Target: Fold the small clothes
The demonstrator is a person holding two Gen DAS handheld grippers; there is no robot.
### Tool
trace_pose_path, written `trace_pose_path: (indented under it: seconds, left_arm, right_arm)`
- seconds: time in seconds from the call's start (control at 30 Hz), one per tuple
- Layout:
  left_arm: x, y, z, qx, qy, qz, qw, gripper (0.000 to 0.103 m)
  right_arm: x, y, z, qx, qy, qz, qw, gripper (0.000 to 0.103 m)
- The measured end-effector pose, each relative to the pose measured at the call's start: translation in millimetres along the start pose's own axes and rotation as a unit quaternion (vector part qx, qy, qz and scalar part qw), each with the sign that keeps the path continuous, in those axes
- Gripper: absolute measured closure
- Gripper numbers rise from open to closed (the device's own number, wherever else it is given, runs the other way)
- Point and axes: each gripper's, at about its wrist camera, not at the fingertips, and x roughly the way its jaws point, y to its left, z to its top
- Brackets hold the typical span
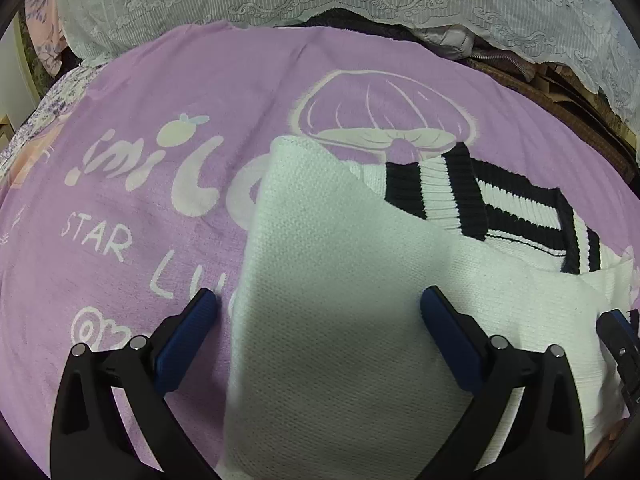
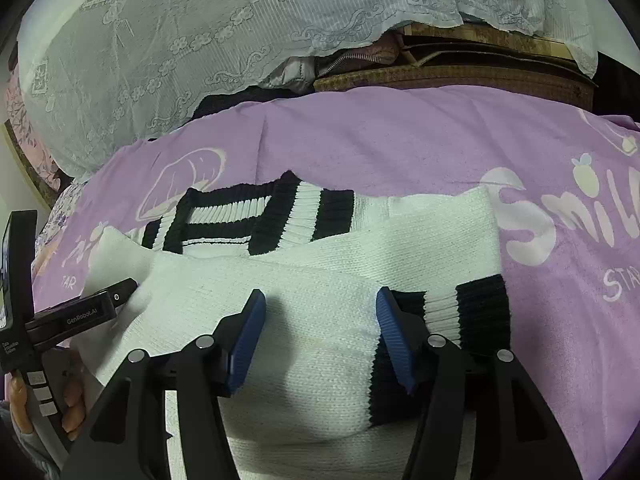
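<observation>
Sweater, white and knitted with black stripes on its bands, lies partly folded on a purple blanket that has a mushroom picture and pale letters on it. The left gripper has its tongs spread wide. One blue pad sits over the blanket just beside the sweater's edge, and the other sits over the white knit, so a folded flap lies between them, but the pads do not pinch it. The right gripper also has its tongs apart, over a folded sleeve near its black and white cuff, pinching nothing. A person's hand holds the left gripper's handle. A white lace cloth covers a pile behind the blanket.
</observation>
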Motion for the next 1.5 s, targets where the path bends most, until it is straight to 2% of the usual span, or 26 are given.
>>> trace_pose_path:
  seconds: [0.2, 0.37, 0.6, 0.83, 1.0, 1.1, 1.17, 1.3, 1.37, 1.4, 1.5]
  left_arm:
    - [-16.9, 6.2, -7.6, -0.007, -0.016, -0.009, 0.9998, 0.004]
    - [-37.6, 7.3, -20.9, 0.004, -0.031, -0.002, 0.9995, 0.004]
    - [-35.9, 5.8, -33.0, 0.015, -0.018, 0.007, 0.9997, 0.004]
    - [-34.7, 5.8, -36.7, 0.014, -0.019, 0.009, 0.9997, 0.004]
    - [-48.2, 8.2, -43.3, 0.01, -0.027, 0.006, 0.9996, 0.005]
    - [-57.4, 6.4, -46.9, 0.011, -0.034, -0.007, 0.9993, 0.005]
    - [-58.9, 1.4, -44.2, 0.018, -0.04, -0.012, 0.999, 0.005]
    - [-51.3, -3.3, -37.0, 0.018, -0.039, -0.003, 0.9991, 0.005]
    - [-41.9, -4.1, -37.2, 0.02, -0.028, 0.005, 0.9994, 0.005]
    - [-38.0, -4.4, -38.2, 0.021, -0.023, 0.004, 0.9995, 0.004]
    - [-34.7, -3.7, -38.6, 0.02, -0.018, 0.005, 0.9996, 0.004]
  right_arm:
    - [-12.1, 6.3, -3.9, -0.015, -0.027, -0.012, 0.999, 0.045]
    - [-32.8, 14.8, -16.3, -0.032, -0.036, -0.017, 0.999, 0.045]
    - [-30.9, 24.7, -35.4, -0.064, -0.007, -0.048, 0.997, 0.043]
    - [-29.1, 26.7, -38.2, -0.071, -0.006, -0.05, 0.996, 0.04]
    - [-46.2, 31.3, -39.2, -0.075, -0.05, -0.054, 0.995, 0.04]
    - [-50.1, 36.1, -31.1, -0.067, -0.067, -0.039, 0.995, 0.04]
    - [-44.7, 45.6, -21.9, -0.071, -0.06, -0.025, 0.995, 0.04]
    - [-25.4, 60.5, -12.0, -0.084, -0.039, -0.029, 0.995, 0.04]
    - [-7.5, 61.4, -16.3, -0.083, -0.007, -0.035, 0.996, 0.04]
    - [0.2, 60.3, -19.0, -0.08, 0.011, -0.035, 0.996, 0.037]
    - [1.2, 55.1, -19.7, -0.066, 0.015, -0.017, 0.998, 0.032]
